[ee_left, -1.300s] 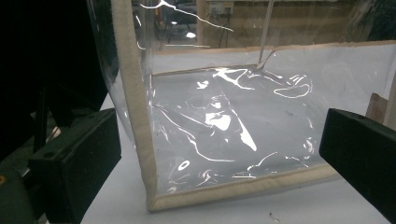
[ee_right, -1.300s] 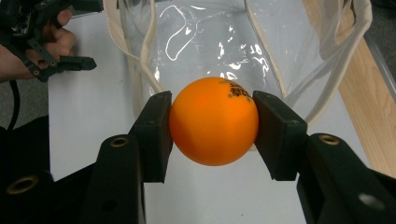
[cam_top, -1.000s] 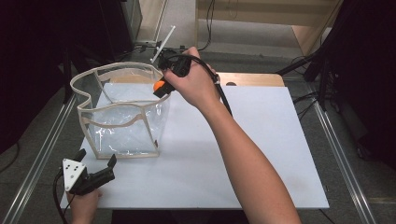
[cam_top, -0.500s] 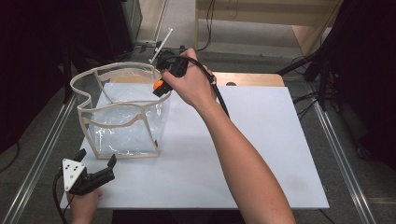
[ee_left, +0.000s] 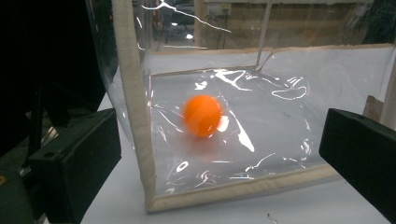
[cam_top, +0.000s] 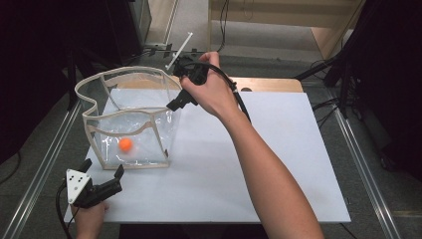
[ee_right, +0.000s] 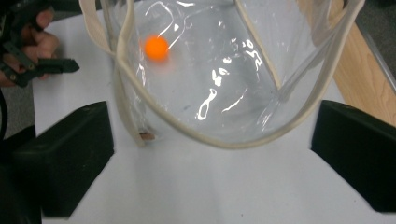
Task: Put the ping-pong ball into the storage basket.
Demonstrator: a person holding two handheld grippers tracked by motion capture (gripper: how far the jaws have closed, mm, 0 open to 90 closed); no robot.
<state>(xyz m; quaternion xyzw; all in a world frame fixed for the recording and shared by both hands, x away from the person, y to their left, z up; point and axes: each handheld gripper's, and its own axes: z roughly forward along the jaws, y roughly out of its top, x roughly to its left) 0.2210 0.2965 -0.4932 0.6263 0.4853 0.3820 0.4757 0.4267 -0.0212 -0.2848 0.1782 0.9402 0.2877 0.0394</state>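
orange ball (cam_top: 126, 145): lower left of the high view, inside the clear bag (cam_top: 130, 124), near its front wall; blurred, probably not yet settled.
clear bag: upright on the white table (cam_top: 259, 159), mouth held wide by its stiff cream rim, so open from above.
right gripper (cam_top: 185, 99): over the bag's right rim, jaws just opened wide, nothing between, consistent with a drop.
left gripper (cam_top: 102, 179): lower left, jaws apart, near the bag's front corner, perhaps ready to steady it.

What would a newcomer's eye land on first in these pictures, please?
The orange ball glows inside the clear bag at the table's left. The right gripper hangs open over the bag's rim, its jaws having just opened with nothing between them. The left gripper waits open near the bag's front corner.
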